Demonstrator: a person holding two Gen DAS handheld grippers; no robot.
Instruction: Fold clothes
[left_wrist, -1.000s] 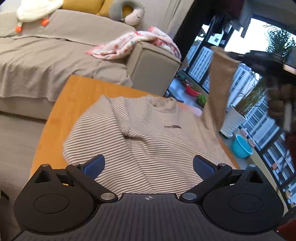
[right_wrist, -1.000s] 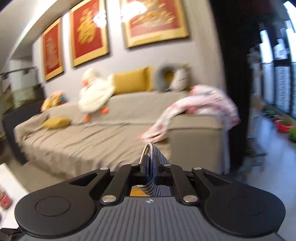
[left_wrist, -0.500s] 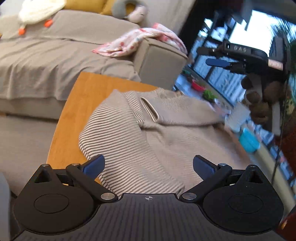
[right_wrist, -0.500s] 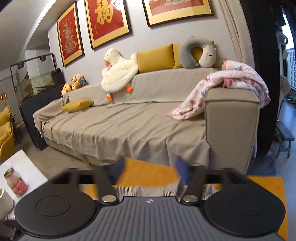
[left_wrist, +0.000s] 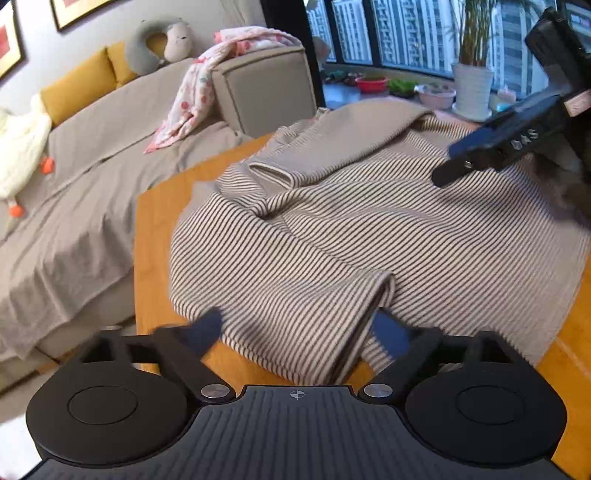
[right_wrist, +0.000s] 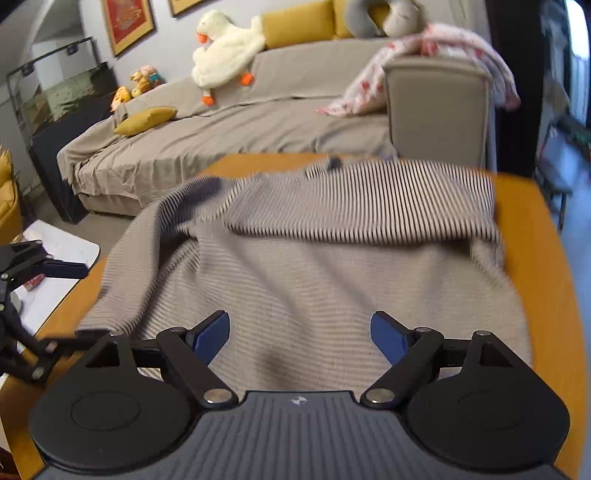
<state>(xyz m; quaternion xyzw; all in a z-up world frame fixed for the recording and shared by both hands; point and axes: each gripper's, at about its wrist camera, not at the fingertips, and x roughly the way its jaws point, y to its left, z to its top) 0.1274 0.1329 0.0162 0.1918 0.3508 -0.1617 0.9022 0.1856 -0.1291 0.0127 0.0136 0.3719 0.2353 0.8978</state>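
Your left gripper (left_wrist: 299, 332) gapes around a sleeve fold at 12 o'clock of the shirt (left_wrist: 369, 229) (unpinched); your right gripper (right_wrist: 300, 334) hangs spread above it.

Orange wooden table (left_wrist: 155, 236), striped sweater (left_wrist: 332, 236) spread across its top

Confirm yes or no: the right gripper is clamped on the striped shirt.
No, the right gripper stands open above the striped shirt, with nothing between its blue pads.

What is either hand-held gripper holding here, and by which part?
Nothing: both the left hand-held gripper and right hand-held gripper are open over the beige striped knit sweater.
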